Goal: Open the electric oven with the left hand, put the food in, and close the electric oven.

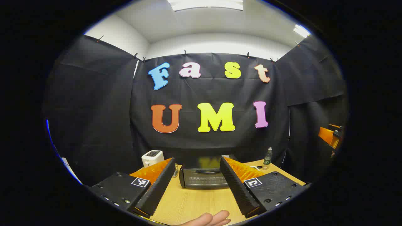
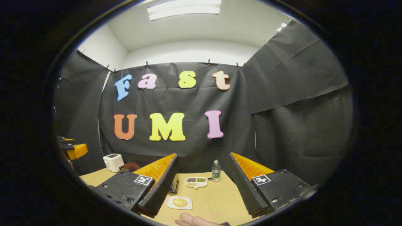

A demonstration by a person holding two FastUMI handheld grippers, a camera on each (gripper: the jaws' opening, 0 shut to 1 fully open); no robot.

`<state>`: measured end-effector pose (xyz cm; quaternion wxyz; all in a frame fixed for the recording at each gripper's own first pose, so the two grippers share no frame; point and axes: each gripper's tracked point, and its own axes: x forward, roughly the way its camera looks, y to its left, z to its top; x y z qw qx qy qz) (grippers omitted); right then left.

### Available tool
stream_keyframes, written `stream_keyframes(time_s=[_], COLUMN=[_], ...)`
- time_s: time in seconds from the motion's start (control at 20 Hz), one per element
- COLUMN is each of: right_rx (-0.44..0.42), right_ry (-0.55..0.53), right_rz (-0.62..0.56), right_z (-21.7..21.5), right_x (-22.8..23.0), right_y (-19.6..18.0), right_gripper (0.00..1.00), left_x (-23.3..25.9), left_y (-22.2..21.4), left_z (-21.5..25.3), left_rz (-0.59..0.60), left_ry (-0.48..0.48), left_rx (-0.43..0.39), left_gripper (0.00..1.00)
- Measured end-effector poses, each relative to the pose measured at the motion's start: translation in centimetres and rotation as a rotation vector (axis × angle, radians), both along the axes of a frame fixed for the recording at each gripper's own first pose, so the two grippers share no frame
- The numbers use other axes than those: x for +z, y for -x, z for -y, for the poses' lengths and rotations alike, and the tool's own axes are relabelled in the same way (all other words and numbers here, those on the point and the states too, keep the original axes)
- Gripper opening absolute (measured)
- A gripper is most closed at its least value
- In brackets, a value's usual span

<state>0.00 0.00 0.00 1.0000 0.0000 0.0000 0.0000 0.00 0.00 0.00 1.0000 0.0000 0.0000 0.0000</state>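
Observation:
The black electric oven (image 1: 202, 175) stands on the wooden table (image 1: 194, 204) with its door closed, straight ahead between the fingers of my left gripper (image 1: 197, 179), which is open and empty, a little short of it. In the right gripper view a round piece of food (image 2: 180, 202) lies on a small white plate (image 2: 179, 203) on the table, low between the fingers of my right gripper (image 2: 204, 181), also open and empty. A corner of the oven (image 2: 173, 185) peeks out past the right gripper's left finger.
A white toaster (image 1: 152, 157) stands at the back left, a green bottle (image 2: 215, 171) at the back, with a white sectioned dish (image 2: 196, 181) beside it. Fingers of a hand (image 1: 209, 219) show at the table's near edge. The other gripper (image 2: 73, 148) hangs at the far left.

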Motion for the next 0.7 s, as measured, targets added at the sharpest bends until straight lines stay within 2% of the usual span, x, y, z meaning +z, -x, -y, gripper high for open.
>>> stream_keyframes(time_s=[0.2, 0.35, 0.4, 0.45, 0.5, 0.7], right_rx=[-0.024, -0.034, -0.038, -0.041, -0.043, -0.038], right_ry=[-0.008, -0.010, -0.011, -0.012, -0.011, -0.027], right_rz=[0.018, 0.018, 0.019, 0.024, 0.025, 0.005], right_z=[1.1, 1.5, 1.7, 1.9, 2.1, 2.4], right_x=[1.3, 1.8, 1.7, 1.8, 1.7, 0.6], right_y=[-0.2, -0.5, -0.6, -0.7, -0.7, -1.1], right_gripper=[1.00, 0.97, 1.00, 0.97, 1.00, 0.97], left_x=[1.3, 1.5, 1.3, 1.3, 1.2, 1.1], left_y=[-0.4, -0.4, -0.6, -0.6, -0.5, -0.8], left_z=[-0.6, 0.0, 0.0, 0.0, 0.1, 0.6], left_rz=[0.009, 0.012, 0.013, 0.014, 0.012, 0.018], left_ry=[-0.014, -0.006, -0.005, -0.006, -0.006, -0.009], left_rx=[0.015, 0.000, -0.002, -0.002, -0.003, -0.014], left_gripper=[0.94, 0.93, 0.94, 0.94, 0.94, 0.94])
